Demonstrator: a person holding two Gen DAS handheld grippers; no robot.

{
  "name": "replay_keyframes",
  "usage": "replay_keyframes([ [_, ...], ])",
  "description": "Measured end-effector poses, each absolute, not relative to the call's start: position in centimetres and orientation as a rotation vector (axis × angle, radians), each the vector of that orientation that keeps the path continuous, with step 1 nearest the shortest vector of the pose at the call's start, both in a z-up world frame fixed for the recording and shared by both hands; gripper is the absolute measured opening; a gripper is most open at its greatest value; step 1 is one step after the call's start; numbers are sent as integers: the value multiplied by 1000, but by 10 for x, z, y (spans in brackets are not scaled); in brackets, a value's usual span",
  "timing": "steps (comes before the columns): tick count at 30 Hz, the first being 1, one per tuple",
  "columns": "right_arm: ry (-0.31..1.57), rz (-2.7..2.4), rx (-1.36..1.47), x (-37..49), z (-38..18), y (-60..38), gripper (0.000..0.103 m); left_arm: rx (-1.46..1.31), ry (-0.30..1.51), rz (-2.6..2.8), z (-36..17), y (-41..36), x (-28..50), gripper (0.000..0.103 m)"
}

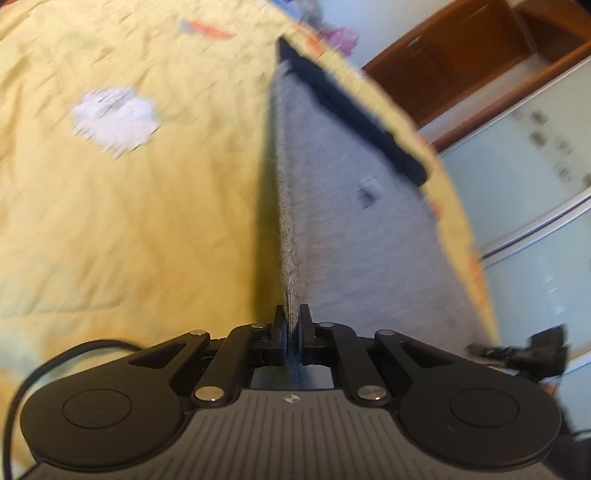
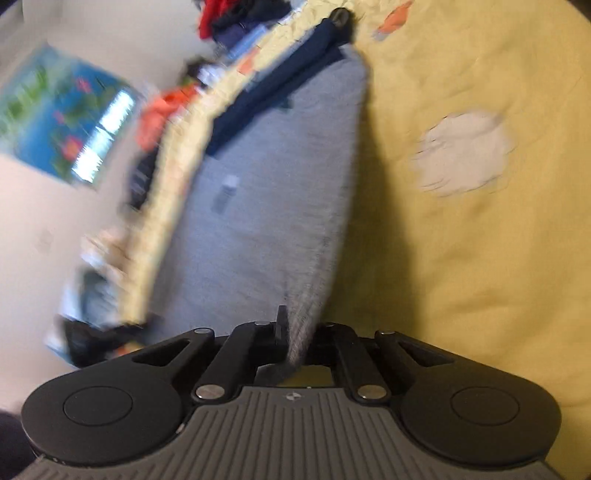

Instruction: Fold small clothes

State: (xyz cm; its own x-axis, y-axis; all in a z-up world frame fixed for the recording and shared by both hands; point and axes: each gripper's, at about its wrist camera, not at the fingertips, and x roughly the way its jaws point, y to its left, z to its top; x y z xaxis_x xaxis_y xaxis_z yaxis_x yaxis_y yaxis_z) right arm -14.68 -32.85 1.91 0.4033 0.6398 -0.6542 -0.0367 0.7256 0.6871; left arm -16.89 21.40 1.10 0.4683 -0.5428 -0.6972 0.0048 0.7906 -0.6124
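One small grey knit garment with a dark navy band (image 1: 354, 206) along its far edge is hanging stretched between our two grippers, lifted off the yellow bedsheet (image 1: 129, 221) that is lying beneath it. We are pinching one edge of that cloth in the left gripper (image 1: 292, 332), its jaws closed right down on the fabric with only the knit between the pads. We are holding another edge of the same garment (image 2: 266, 206) in the right gripper (image 2: 295, 336); its fingers are drawn close and the grey cloth is running down between them, though blur is hiding the exact contact. The navy band (image 2: 273, 92) is sitting at the end farthest from us. A white cloud-shaped print (image 1: 114, 118) is showing on the sheet beside the garment, and a pile of red and dark clothes (image 2: 236, 18) is lying at the bed's far edge. A brown wooden cabinet (image 1: 461, 55) is standing beyond the bed.
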Motion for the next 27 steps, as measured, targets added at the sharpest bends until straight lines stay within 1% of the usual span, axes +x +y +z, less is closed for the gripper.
replay_keyframes([
  [2,1126,419,630,-147,9,-339,8,-642,1041,-363,2,222,-170,4],
  [3,1139,414,637,-147,1,-340,6,-651,1043,-356,1,223,-168,4],
  [6,1129,431,682,-146,-6,-336,7,-573,1052,-362,10,220,-165,6],
  [8,1126,452,755,-146,-10,-339,22,-512,1075,-387,21,221,-162,6],
  [9,1131,470,786,-145,-8,-344,39,-468,1087,-393,28,222,-158,7],
  [10,1123,459,791,-143,-3,-349,59,-423,1076,-380,38,225,-155,7],
  [11,1090,413,765,-139,8,-353,70,-372,1045,-350,49,226,-150,7],
  [12,1036,353,721,-134,21,-357,87,-319,1000,-326,61,224,-144,8],
  [13,970,304,677,-127,34,-361,91,-283,944,-308,73,221,-135,8],
  [14,898,263,631,-117,45,-361,91,-263,888,-291,81,215,-125,9],
  [16,794,206,574,-89,58,-352,91,-234,795,-256,88,193,-97,16],
  [17,748,210,571,-73,60,-345,91,-219,762,-239,87,176,-81,25],
  [18,715,231,590,-53,60,-333,91,-204,747,-231,83,157,-64,31],
  [20,707,312,631,-14,54,-307,90,-124,757,-234,72,112,-31,31],
  [23,752,338,565,40,38,-252,90,8,731,-242,49,56,-2,31],
  [25,776,288,425,63,23,-220,88,52,767,-198,29,37,12,31],
  [26,776,222,321,68,17,-205,88,59,737,-180,22,34,12,33],
  [27,758,161,209,69,12,-193,88,73,706,-161,18,33,9,36],
])
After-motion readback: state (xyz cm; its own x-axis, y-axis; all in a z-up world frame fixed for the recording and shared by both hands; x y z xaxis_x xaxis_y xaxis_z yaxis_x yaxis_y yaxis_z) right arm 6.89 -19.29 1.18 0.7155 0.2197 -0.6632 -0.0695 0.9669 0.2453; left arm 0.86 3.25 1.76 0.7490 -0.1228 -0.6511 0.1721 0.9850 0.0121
